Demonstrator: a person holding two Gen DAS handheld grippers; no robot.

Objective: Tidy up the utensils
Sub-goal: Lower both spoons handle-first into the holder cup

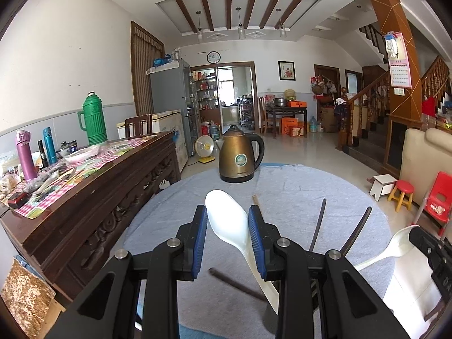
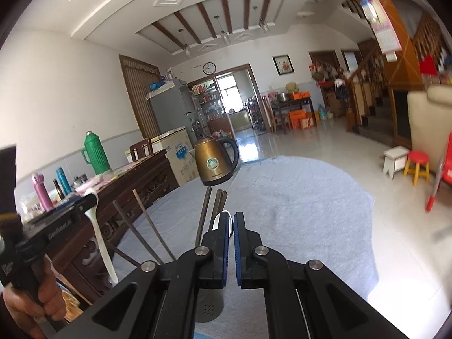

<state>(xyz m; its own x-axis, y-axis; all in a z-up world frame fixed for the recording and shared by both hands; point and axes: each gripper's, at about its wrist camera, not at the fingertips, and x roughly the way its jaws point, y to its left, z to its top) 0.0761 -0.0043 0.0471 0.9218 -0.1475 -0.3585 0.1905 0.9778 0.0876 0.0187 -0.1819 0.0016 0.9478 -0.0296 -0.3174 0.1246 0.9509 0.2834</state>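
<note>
My left gripper [image 1: 228, 214] is shut on a white plastic spoon [image 1: 226, 220], bowl pointing forward, handle running down to the right, held above the grey cloth-covered round table [image 1: 296, 192]. In the right wrist view the same spoon [image 2: 97, 231] hangs from the left gripper at the left edge. My right gripper [image 2: 231, 220] is shut on a second white spoon [image 2: 219, 221]; only a sliver shows between the pads. That spoon also shows in the left wrist view [image 1: 392, 248]. Dark chopsticks [image 1: 317, 224] stand up on the right; another [image 1: 237, 284] lies below. They cluster ahead in the right wrist view [image 2: 204, 214].
A bronze electric kettle [image 1: 240, 158] stands at the table's far edge. A dark wooden sideboard [image 1: 93, 186] with bottles and a green thermos [image 1: 91, 120] runs along the left. Small stools and a red chair [image 1: 439, 197] stand on the floor to the right. A grey perforated holder [image 2: 207, 309] sits below my right gripper.
</note>
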